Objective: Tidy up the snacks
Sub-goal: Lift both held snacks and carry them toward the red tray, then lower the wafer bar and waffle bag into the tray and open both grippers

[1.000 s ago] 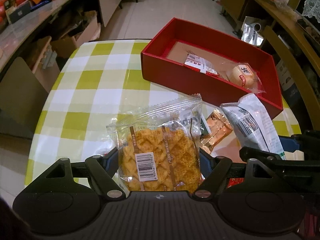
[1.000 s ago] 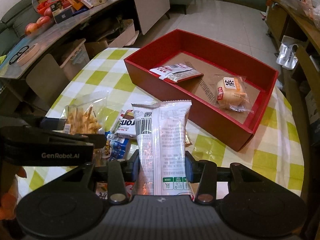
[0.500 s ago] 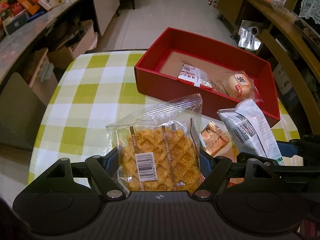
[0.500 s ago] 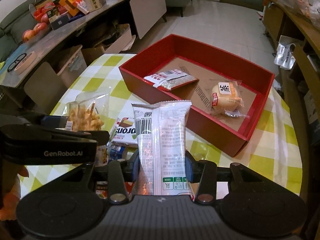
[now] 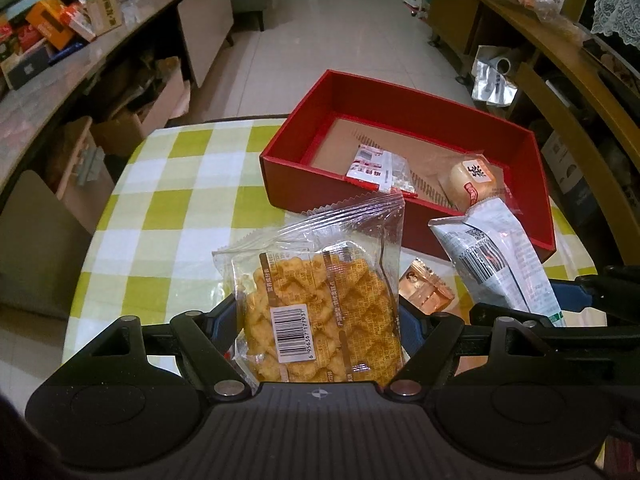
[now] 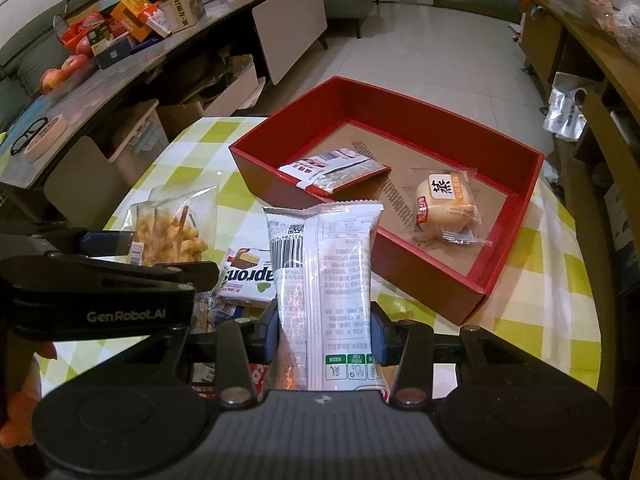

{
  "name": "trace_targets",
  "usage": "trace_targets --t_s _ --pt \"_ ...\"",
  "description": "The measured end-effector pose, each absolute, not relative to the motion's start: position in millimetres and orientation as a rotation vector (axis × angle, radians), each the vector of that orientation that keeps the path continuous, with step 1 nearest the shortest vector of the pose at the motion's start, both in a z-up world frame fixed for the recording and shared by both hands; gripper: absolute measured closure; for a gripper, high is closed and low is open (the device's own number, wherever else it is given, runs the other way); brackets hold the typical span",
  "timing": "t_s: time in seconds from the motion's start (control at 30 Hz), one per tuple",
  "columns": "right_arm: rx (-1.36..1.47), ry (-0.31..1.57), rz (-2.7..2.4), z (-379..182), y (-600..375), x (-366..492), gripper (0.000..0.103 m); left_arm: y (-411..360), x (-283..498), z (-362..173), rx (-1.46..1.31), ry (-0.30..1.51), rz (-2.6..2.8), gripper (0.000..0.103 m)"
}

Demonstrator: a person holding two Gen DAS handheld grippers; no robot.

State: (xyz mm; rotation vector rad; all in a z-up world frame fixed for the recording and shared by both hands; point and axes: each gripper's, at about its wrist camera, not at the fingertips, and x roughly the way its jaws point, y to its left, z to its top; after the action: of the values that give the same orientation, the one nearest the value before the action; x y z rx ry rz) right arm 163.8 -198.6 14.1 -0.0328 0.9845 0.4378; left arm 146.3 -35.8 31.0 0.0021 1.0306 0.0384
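Note:
My left gripper is shut on a clear bag of yellow crackers, which stands upright between its blue pads above the table. In the right wrist view my right gripper is shut on a tall white snack packet, also held upright. Behind both stands the open red box, which holds a flat red-and-white packet and a wrapped round bun. The white packet shows at the right of the left wrist view, and the cracker bag at the left of the right wrist view.
Loose snacks lie on the green-checked tablecloth under the grippers: a wafer pack and a copper-coloured packet. The left gripper's black frame crosses the right wrist view. A cluttered sideboard runs along the left.
Both packets stay gripped as before. The red box has slid a little lower and looks slightly smaller in both views.

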Motion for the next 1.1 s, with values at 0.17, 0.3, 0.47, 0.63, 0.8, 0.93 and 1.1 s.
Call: trace_targets --t_s 0.17,0.3,0.47,0.63,0.8,0.93,1.1 --pt "-0.027 0.982 0.429 15.3 -200.0 166.8 0.052 -37.7 149.5 32.5 0.011 1.024 0.04 0.022" --pt "-0.015 0.981 0.419 16.7 -203.3 172.4 0.052 -39.5 152.6 34.2 0.015 1.018 0.032 0.022" --pt "-0.001 0.979 0.411 18.1 -206.3 179.4 0.052 -43.3 160.0 36.3 0.032 1.009 0.029 0.022" --pt "0.012 0.963 0.398 22.5 -209.4 186.3 0.052 -44.8 167.5 41.3 0.036 0.994 0.021 0.022" --pt "0.029 0.951 0.388 26.6 -211.2 193.9 0.052 -46.0 179.5 46.7 0.034 0.975 0.025 0.022" --pt "0.033 0.938 0.395 30.1 -207.7 200.8 0.052 -48.6 190.6 54.3 0.005 0.955 -0.002 0.022" --pt "0.028 0.916 0.366 34.2 -207.4 214.7 0.052 -60.0 205.2 56.8 0.03 0.931 -0.003 0.022"
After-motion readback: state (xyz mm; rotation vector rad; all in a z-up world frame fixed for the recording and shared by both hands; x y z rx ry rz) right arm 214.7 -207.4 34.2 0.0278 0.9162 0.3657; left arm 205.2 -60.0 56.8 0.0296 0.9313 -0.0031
